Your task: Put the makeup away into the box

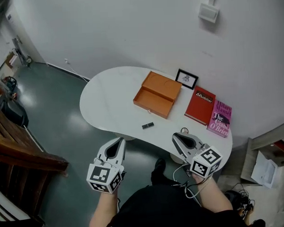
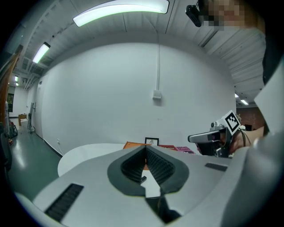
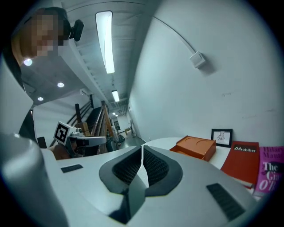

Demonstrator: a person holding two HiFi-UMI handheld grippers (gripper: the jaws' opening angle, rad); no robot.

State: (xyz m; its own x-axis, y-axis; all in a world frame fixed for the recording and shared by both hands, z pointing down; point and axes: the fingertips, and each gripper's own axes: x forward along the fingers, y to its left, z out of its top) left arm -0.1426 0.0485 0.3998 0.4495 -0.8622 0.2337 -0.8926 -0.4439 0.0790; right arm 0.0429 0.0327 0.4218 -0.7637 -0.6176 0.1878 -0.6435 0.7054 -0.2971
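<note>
The makeup stick [image 1: 147, 125], a small dark oblong, lies on the white worktop [image 1: 108, 102] close to its near edge. It is just in front of the orange box [image 1: 153, 98] and apart from it. The box stands open and, as far as we can see, has nothing in it. We judge the task to be at its very start: the approach, with nothing picked up.

Our left tongs [image 1: 119, 141] and right tongs [image 1: 175, 136] hover off the near edge, one to each side of the stick. In the left gripper view the left tongs [image 2: 145, 148] are pressed together and empty. The right gripper view shows the right tongs [image 3: 142, 148] the same.

The next move calls for one pair of tongs to spread, come down over the stick across its narrow width, and close. After that comes a short lift forward into the box.

The stick sits near the worktop's rim, so we think a clumsy nudge could roll it off onto the floor [image 1: 62, 119].

To the left the worktop is bare and gives free room. To the right lie a red book [image 1: 200, 105] and a pink book [image 1: 220, 118], with a framed picture [image 1: 187, 78] behind them against the wall [image 1: 129, 26].
</note>
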